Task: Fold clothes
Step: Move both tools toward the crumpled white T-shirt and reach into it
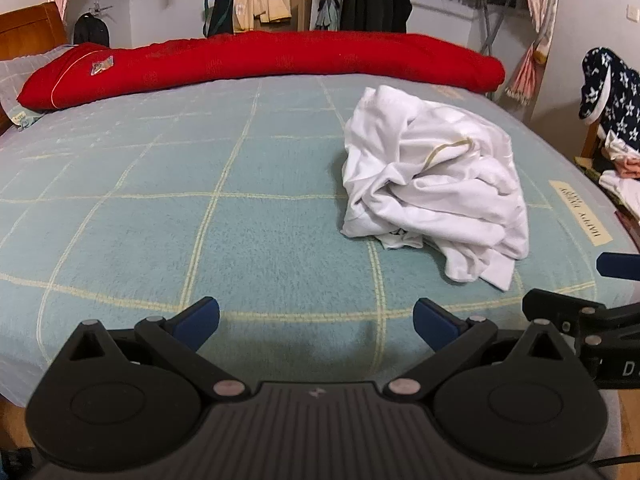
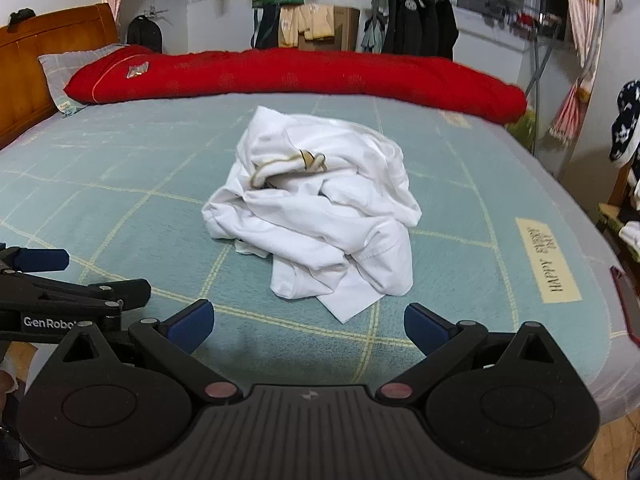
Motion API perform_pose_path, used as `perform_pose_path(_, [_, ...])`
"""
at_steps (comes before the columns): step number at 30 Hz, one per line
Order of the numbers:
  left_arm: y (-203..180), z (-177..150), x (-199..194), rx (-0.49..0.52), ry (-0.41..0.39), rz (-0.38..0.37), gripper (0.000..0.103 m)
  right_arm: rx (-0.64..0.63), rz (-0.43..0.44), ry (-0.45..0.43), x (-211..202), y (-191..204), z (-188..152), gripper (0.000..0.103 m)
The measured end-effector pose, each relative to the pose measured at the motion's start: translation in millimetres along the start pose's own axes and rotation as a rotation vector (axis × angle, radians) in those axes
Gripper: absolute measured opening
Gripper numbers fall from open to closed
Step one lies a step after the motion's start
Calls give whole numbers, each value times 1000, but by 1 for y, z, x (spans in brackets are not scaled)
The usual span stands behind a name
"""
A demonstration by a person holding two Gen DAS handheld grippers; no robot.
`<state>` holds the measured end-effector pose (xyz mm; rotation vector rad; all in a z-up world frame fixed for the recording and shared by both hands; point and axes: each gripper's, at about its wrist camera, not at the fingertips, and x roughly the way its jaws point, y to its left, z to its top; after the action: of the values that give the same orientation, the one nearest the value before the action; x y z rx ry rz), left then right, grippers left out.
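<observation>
A crumpled white garment (image 1: 432, 184) with a thin gold-trimmed neckline lies in a heap on the teal checked blanket (image 1: 200, 184). In the right wrist view the garment (image 2: 320, 216) sits straight ahead on the blanket (image 2: 120, 184). My left gripper (image 1: 316, 322) is open and empty, over the blanket's near edge, to the left of the heap. My right gripper (image 2: 308, 322) is open and empty, just short of the heap's nearest corner. The right gripper also shows at the right edge of the left wrist view (image 1: 580, 304), and the left gripper at the left edge of the right wrist view (image 2: 68, 280).
A long red quilt roll (image 1: 260, 64) lies across the far side of the bed, with a grey pillow (image 2: 72, 68) and wooden headboard (image 2: 36, 64) at far left. A chair with clothes (image 1: 612, 120) stands to the right. Dark jackets (image 2: 420, 20) hang on a rack behind.
</observation>
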<state>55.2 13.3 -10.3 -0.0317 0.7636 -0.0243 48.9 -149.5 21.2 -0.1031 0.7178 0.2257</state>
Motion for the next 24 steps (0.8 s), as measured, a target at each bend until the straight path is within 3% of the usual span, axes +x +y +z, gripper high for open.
perform_pose_path(14, [-13, 60, 58, 52, 56, 29, 102, 93, 45, 61, 68, -39, 34, 103])
perform_pose_path(24, [-25, 83, 103, 95, 103, 26, 102, 81, 58, 66, 104, -51, 59, 103])
